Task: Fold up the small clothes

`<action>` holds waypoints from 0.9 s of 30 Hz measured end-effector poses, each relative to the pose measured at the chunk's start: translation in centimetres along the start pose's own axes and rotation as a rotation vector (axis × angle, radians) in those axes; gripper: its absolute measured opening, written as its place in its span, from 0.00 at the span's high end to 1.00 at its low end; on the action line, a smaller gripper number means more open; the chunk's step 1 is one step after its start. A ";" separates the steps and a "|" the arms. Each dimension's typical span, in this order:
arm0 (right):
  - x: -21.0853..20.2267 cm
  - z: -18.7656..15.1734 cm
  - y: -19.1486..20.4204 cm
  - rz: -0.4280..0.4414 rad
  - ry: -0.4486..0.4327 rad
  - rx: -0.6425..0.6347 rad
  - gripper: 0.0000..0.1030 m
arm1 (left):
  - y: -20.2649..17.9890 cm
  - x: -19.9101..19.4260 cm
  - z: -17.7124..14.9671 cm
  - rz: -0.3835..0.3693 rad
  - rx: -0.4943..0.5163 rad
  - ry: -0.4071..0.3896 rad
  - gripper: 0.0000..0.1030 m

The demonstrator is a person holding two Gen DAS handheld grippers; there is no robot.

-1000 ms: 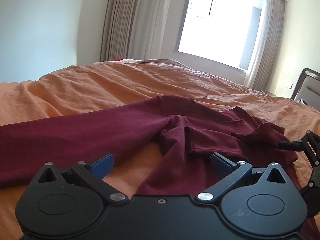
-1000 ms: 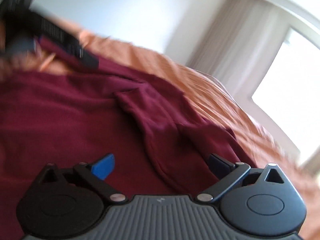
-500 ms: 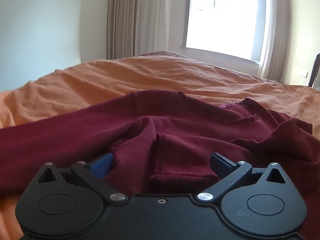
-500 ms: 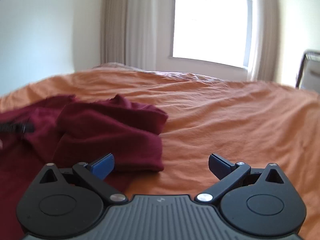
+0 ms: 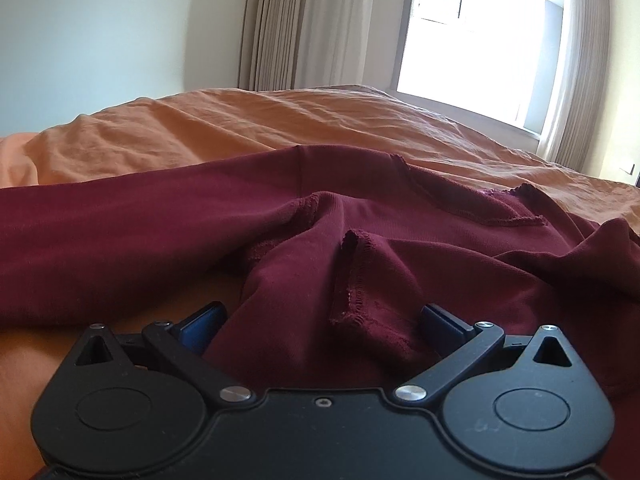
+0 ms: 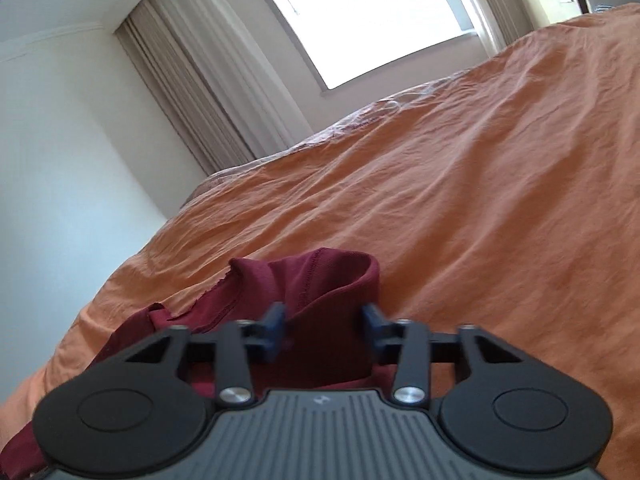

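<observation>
A dark red long-sleeved garment point(image 5: 400, 248) lies rumpled on the orange bedspread point(image 5: 280, 128). One sleeve runs off to the left. My left gripper point(image 5: 320, 320) is open, low over the garment, with a hemmed fold of the cloth lying between its blue fingers point(image 5: 202, 322). My right gripper point(image 6: 323, 320) is half closed around a bunched edge of the same red garment point(image 6: 320, 280), its blue pads point(image 6: 276, 322) on either side of the fold; the cloth stands up between them.
The orange bedspread point(image 6: 480, 200) stretches far ahead and to the right. A bright window point(image 5: 480, 40) with beige curtains point(image 5: 288, 24) is behind the bed. White wall point(image 6: 60, 140) at the left.
My left gripper moved closer onto the garment's folded hem. My right gripper tilted, dropped onto the garment's right edge and narrowed its jaws around a bunch of cloth.
</observation>
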State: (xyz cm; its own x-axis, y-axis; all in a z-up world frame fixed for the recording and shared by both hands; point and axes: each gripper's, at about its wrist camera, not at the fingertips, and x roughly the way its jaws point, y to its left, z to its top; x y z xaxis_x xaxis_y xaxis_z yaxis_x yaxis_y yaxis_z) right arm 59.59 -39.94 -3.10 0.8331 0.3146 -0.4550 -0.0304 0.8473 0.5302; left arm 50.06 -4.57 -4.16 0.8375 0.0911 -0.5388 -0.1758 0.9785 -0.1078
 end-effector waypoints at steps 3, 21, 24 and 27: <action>-0.7 0.8 0.0 -0.077 -0.045 -0.050 0.93 | -0.1 0.1 -0.1 0.000 0.000 -0.003 0.00; -2.7 -0.1 -0.7 -0.187 -0.070 -0.266 0.33 | 0.1 0.0 -0.3 -0.021 -0.008 -0.018 0.00; -6.1 -1.9 0.8 -0.184 -0.100 -0.377 0.15 | 0.3 0.0 -0.5 -0.029 -0.017 -0.024 0.00; -9.0 -4.4 2.0 -0.187 -0.116 -0.478 0.11 | 0.4 0.1 -0.5 -0.030 -0.018 -0.024 0.00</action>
State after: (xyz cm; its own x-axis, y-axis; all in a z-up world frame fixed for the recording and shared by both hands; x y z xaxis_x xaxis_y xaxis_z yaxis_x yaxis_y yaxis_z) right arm 49.59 -39.20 -1.02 0.9031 0.1132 -0.4143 -0.1018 0.9936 0.0494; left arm 49.77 -4.25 -4.68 0.8547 0.0666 -0.5149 -0.1596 0.9774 -0.1385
